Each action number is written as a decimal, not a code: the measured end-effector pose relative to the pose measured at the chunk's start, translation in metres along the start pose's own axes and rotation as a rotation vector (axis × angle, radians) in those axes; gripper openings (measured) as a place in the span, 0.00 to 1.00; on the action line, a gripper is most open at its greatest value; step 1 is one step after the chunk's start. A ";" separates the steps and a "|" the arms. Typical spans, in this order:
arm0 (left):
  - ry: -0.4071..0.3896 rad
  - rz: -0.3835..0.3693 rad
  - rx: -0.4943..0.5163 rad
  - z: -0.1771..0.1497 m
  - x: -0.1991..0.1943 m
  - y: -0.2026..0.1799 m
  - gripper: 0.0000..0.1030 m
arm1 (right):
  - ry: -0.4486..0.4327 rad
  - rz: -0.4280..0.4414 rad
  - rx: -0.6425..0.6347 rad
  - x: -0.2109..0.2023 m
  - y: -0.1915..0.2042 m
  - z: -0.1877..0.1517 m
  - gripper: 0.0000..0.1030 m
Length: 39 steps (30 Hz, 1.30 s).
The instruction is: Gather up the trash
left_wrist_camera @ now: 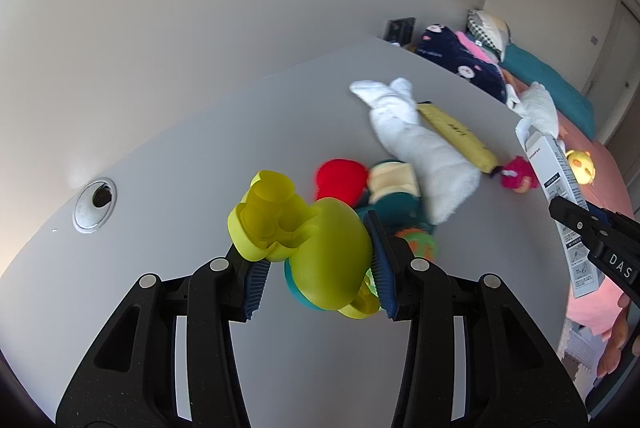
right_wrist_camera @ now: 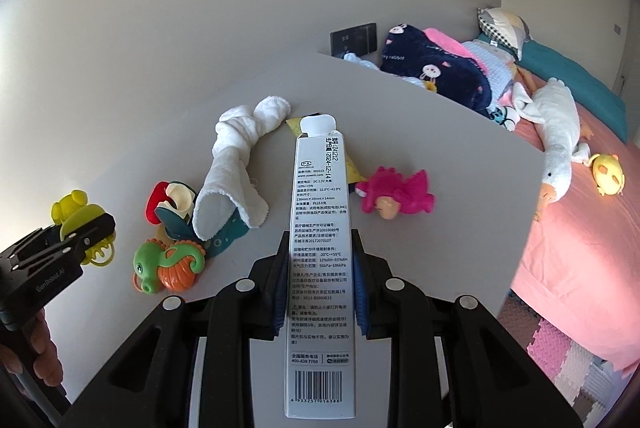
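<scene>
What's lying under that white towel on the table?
The white towel drapes over a teal toy at its near end, and a yellow packet pokes out from beneath its side. How far either one extends under the cloth stays hidden.

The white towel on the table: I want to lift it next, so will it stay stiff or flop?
Likely floppy: the white towel lies twisted and folded on the table. Probably light and not slippery, given its fluffy cloth surface.

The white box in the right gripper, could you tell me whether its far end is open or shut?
Open: the white box has its end flap standing up, untucked. Contents cannot be seen.
</scene>
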<state>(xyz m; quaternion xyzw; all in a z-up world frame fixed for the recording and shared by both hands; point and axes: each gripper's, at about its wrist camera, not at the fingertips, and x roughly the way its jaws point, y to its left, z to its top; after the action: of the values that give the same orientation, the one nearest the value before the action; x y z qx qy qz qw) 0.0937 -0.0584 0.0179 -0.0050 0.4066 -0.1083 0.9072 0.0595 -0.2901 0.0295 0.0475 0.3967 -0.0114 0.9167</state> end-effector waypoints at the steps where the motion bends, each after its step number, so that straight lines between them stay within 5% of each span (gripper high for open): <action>1: -0.002 -0.004 0.003 -0.002 -0.004 -0.003 0.43 | -0.003 -0.002 0.000 -0.004 -0.001 -0.002 0.27; 39: -0.004 -0.162 0.204 -0.034 -0.043 -0.139 0.43 | -0.068 -0.107 0.143 -0.095 -0.103 -0.059 0.27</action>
<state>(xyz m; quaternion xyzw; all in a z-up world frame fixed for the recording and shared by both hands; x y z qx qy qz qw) 0.0144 -0.1826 0.0406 0.0544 0.3901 -0.2223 0.8919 -0.0546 -0.3881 0.0502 0.0913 0.3656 -0.0901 0.9219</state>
